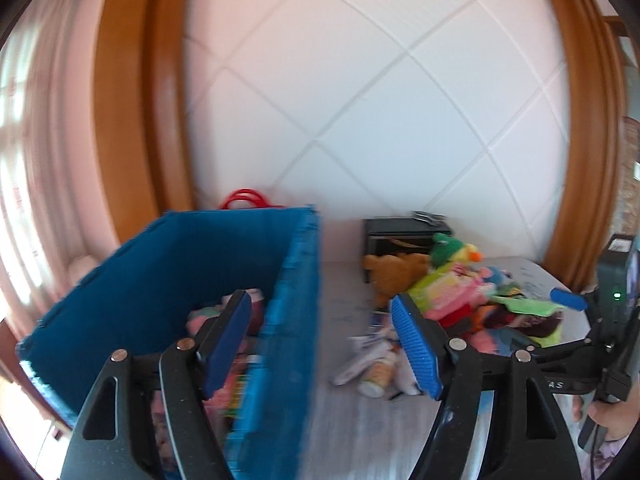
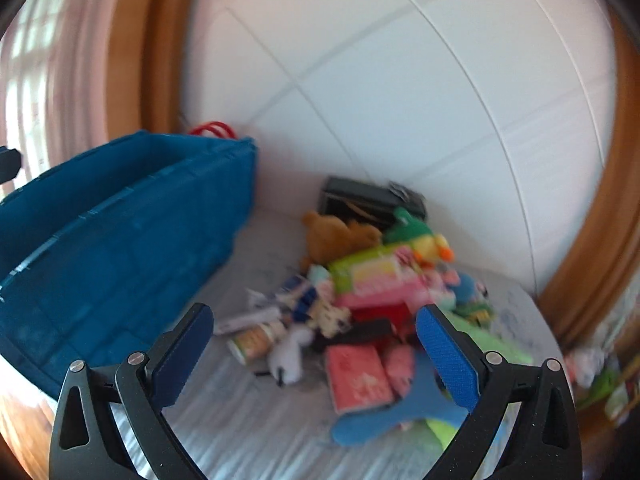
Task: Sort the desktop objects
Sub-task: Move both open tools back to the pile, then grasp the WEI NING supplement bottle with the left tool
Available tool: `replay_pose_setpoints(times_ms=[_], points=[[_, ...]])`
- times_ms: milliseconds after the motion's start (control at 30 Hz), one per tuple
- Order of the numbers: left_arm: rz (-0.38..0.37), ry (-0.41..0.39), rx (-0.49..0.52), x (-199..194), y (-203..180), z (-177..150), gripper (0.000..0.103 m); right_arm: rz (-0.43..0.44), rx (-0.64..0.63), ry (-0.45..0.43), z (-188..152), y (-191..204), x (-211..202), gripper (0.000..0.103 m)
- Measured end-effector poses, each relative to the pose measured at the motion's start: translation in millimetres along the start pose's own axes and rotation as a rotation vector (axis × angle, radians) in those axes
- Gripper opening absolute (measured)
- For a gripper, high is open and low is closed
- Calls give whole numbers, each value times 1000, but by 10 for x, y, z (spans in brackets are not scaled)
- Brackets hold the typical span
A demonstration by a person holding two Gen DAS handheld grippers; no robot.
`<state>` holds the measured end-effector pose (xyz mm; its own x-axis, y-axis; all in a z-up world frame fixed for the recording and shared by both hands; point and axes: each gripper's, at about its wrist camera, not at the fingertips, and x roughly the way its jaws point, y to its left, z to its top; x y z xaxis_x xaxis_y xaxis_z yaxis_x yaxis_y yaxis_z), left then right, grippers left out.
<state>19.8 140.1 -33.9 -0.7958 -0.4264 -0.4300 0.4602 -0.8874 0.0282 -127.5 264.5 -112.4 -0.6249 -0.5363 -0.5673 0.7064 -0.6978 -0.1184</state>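
The right gripper [image 2: 314, 354] is the nearer one to the pile of toys [image 2: 384, 304], which fills the middle and lower right of the right wrist view, straight ahead of and partly between its jaws. Those jaws stand wide and hold nothing. Closest to them lie a small jar [image 2: 252, 340] on its side, long axis running left to right, a white plush [image 2: 290, 354], and a red booklet [image 2: 358, 376] lying flat.

The left gripper [image 1: 324, 344] hangs over the right wall of the blue bin [image 1: 176, 264], one finger above the bin's inside, the other over the grey table [image 1: 360, 432]. Its jaws stand open and empty; the pile lies to its right.

The pile is a loose, blurred heap of soft, bright things: a brown bear [image 2: 336, 236], a green-capped duck [image 2: 420, 240], pink and lime packets.
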Motion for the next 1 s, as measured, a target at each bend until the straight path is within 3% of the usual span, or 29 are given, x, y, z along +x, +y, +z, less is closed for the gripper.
replay_pose_setpoints(times_ms=[233, 367, 767, 1000], points=[[-68, 126, 21, 563, -577, -148, 72, -47, 135, 115, -463, -740, 258, 103], [-65, 227, 10, 1059, -701, -356, 72, -39, 168, 156, -562, -897, 412, 103], [-46, 501, 69, 2494, -820, -1307, 72, 52, 231, 328, -711, -659, 1484, 103], [-97, 607, 98, 3184, -855, -1738, 72, 90, 193, 443, -814, -370, 2165, 103]])
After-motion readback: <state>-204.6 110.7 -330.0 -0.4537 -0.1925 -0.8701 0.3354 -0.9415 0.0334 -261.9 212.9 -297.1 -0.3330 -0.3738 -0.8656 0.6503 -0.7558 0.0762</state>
